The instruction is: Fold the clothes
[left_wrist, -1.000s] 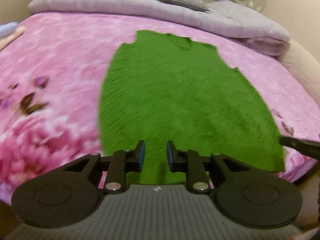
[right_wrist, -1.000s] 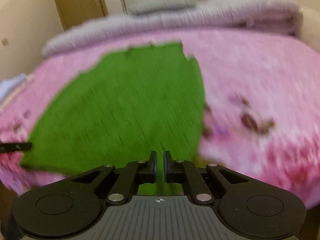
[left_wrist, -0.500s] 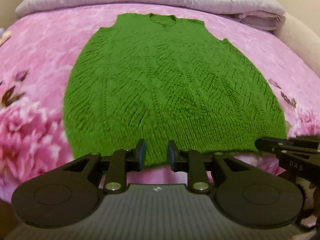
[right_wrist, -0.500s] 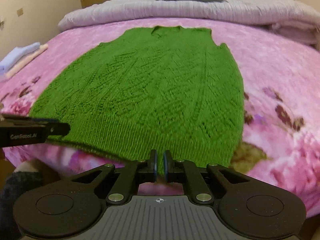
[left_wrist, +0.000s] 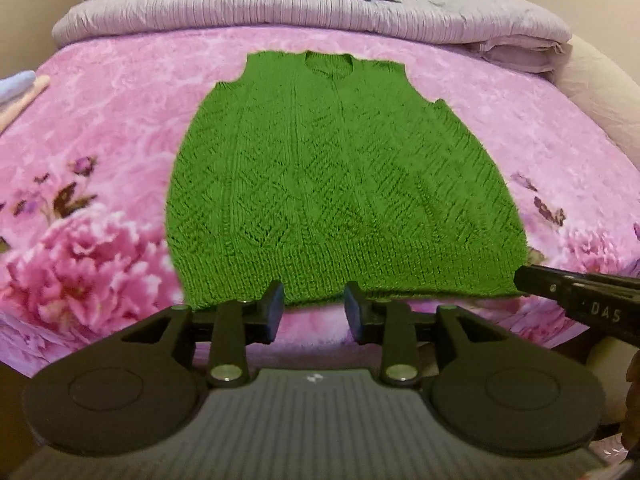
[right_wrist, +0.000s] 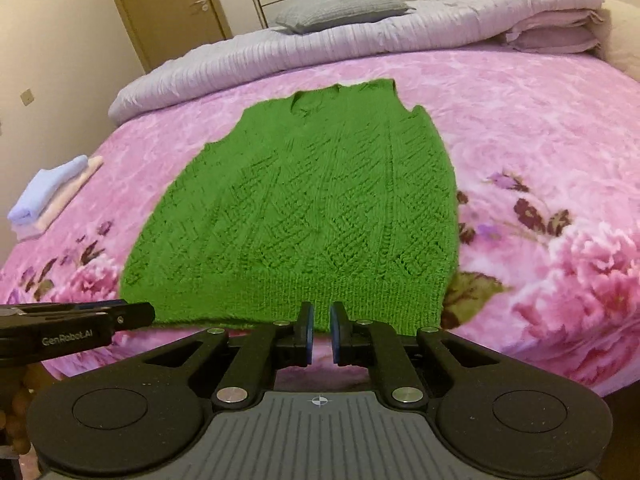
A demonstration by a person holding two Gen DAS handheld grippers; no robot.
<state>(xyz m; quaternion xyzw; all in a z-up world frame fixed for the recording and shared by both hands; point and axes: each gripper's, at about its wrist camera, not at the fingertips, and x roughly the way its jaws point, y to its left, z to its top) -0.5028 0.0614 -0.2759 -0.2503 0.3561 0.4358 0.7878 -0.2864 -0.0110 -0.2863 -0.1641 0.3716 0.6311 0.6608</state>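
Lying flat on the bed [left_wrist: 132,92], the green vest [left_wrist: 340,184] is untouched; left gripper [left_wrist: 314,312] released, right gripper [right_wrist: 320,334] slightly parted.

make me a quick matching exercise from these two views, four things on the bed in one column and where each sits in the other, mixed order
Things:
1. green knitted vest
2. grey pillow
3. small stack of folded clothes
4. left tongs

Places:
A. on the rolled duvet at the head of the bed
B. open, near the vest's hem
C. spread flat mid-blanket
D. at the blanket's left edge

Pairs: 1-C, 2-A, 3-D, 4-B
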